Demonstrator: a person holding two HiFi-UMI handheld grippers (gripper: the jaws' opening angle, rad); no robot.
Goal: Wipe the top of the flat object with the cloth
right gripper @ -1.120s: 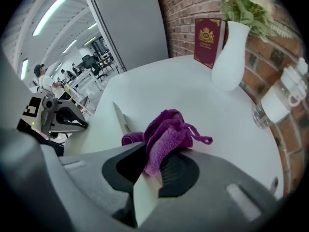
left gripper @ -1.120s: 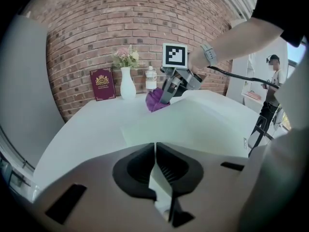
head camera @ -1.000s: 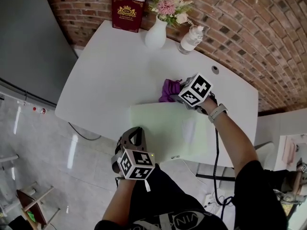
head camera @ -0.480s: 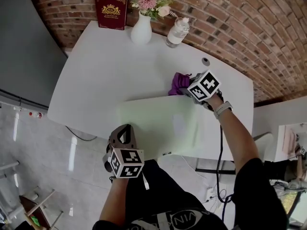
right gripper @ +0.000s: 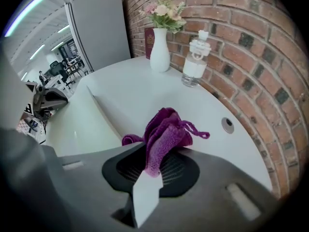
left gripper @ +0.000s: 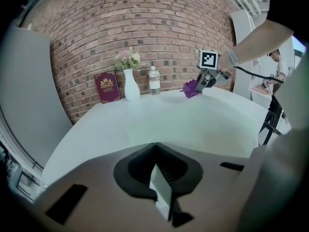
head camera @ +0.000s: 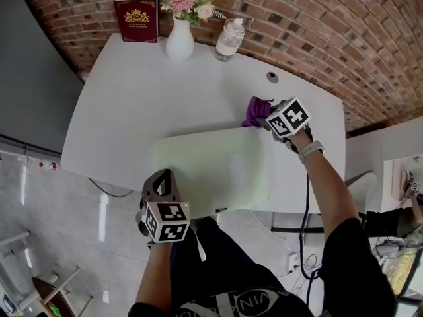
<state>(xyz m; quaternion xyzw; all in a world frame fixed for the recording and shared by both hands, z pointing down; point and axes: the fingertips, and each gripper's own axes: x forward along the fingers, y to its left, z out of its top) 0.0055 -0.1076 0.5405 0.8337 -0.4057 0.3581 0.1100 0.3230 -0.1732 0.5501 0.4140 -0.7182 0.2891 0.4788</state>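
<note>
The left gripper [head camera: 160, 177] stays near the left front corner of the pale green flat board [head camera: 211, 167], its jaws closed on nothing. The right gripper [head camera: 269, 121], clamped on the purple cloth [head camera: 256, 111], has moved right along the far edge to the corner, so this stroke seems to be finishing. The right forearm reaches across the board and its gripper points steeply down.

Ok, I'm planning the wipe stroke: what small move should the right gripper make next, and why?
Probably draw the purple cloth back onto the pale green board: the right gripper is shut on it just past the board's far right corner, over the white table.
</note>
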